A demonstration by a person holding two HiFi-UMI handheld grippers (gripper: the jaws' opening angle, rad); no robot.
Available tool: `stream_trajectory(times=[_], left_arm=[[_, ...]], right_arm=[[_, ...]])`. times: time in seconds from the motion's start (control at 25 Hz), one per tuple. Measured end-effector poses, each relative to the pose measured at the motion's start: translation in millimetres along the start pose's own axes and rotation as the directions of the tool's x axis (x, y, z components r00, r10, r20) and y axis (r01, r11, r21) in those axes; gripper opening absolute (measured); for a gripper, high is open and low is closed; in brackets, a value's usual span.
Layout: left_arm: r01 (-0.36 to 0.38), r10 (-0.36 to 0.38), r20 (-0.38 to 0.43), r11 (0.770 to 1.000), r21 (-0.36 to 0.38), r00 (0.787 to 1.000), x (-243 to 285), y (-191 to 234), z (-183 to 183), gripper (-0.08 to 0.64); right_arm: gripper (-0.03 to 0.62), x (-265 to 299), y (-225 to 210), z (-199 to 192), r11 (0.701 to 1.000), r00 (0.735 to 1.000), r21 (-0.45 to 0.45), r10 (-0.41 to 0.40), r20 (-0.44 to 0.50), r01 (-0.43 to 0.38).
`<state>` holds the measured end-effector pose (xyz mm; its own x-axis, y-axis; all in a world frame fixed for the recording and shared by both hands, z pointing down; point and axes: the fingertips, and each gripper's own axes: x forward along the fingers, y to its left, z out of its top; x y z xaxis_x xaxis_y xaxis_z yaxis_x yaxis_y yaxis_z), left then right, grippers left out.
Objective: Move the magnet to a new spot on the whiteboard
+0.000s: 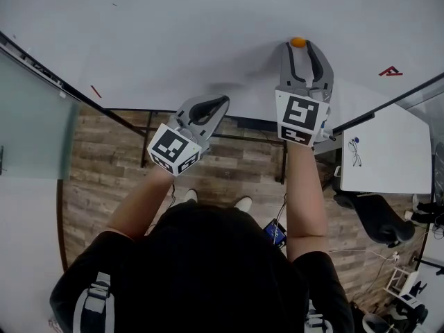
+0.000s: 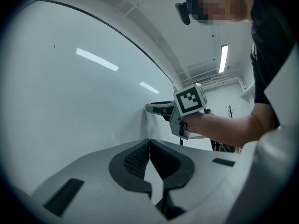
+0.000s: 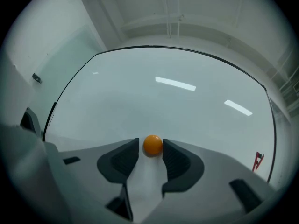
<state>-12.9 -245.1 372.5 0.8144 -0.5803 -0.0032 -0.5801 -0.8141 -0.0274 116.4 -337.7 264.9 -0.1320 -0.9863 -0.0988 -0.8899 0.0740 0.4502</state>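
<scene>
Whiteboard (image 1: 173,33) surface fills the background, blank except for a small red mark (image 1: 390,71) near its right edge. A round orange magnet (image 3: 152,145) is seen stuck to the board, straight ahead of the right gripper (image 1: 300,46) and between its jaw tips. Those jaws are parted, and a sliver of board shows beside the magnet, so it is judged unclamped. The left gripper (image 2: 149,141) is held clenched on nothing, lower down and well apart from the magnet. The right gripper is plainly the nearer, so any regrasp or retreat would be made along its own axis.
</scene>
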Motion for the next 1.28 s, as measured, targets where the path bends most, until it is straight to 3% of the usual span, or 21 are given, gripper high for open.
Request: stream_trajectory(times=[0.48, 1.04, 1.28], left_arm=[[-0.004, 0.004, 0.003, 1.000, -0.008, 1.000, -8, 9, -2, 0.005], [-0.013, 0.014, 0.010, 1.000, -0.010, 1.000, -17, 12, -1, 0.005], [-0.016, 0.017, 0.015, 1.000, -0.003, 1.000, -20, 12, 4, 0.005]], right_arm=[[0.121, 4, -4, -3, 0.996, 0.996, -0.033, -0.085, -0.019, 0.084], [0.120, -5, 3, 1, 0.999, 0.999, -0.010, -0.048, -0.011, 0.047], [0.120, -25, 10, 10, 0.997, 1.000, 0.070, 0.014, 0.017, -0.015]])
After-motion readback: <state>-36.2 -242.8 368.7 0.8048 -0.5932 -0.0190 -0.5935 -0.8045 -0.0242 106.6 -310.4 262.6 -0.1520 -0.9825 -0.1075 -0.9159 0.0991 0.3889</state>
